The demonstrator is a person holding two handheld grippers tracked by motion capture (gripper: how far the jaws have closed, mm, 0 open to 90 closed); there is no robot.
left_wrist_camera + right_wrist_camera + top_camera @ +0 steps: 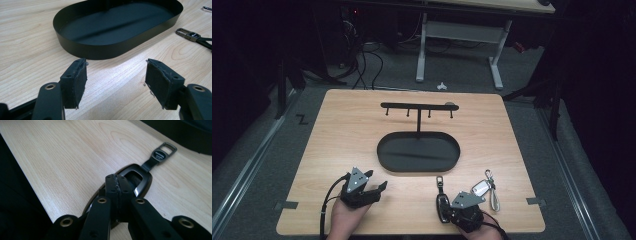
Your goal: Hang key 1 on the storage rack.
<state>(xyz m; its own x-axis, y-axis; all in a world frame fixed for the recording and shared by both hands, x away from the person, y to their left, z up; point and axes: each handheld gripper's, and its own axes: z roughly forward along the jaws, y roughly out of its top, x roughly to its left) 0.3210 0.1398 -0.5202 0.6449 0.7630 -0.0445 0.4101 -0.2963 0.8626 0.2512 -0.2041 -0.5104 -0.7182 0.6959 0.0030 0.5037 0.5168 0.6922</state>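
Note:
A black oval tray [384, 161] sits mid-table, with a post rising from it to a black bar with several hooks [418, 106]. A black car key fob [442, 204] with a strap and metal ring lies near the front edge. My right gripper [447, 210] is shut, its pads pressed together just over the fob [141, 180], nothing visibly between them; its tips [116, 180] point along the fob toward the strap ring [163, 151]. My left gripper [377, 179] stands open and empty over bare wood, in front of the tray [100, 51]; the jaws [116, 75] are wide apart.
A silver key tag on a ring [482, 187] and a metal clip [495, 199] lie just right of the fob. The fob's strap ring [187, 33] shows right of the tray. The table's front edge is close behind both hands.

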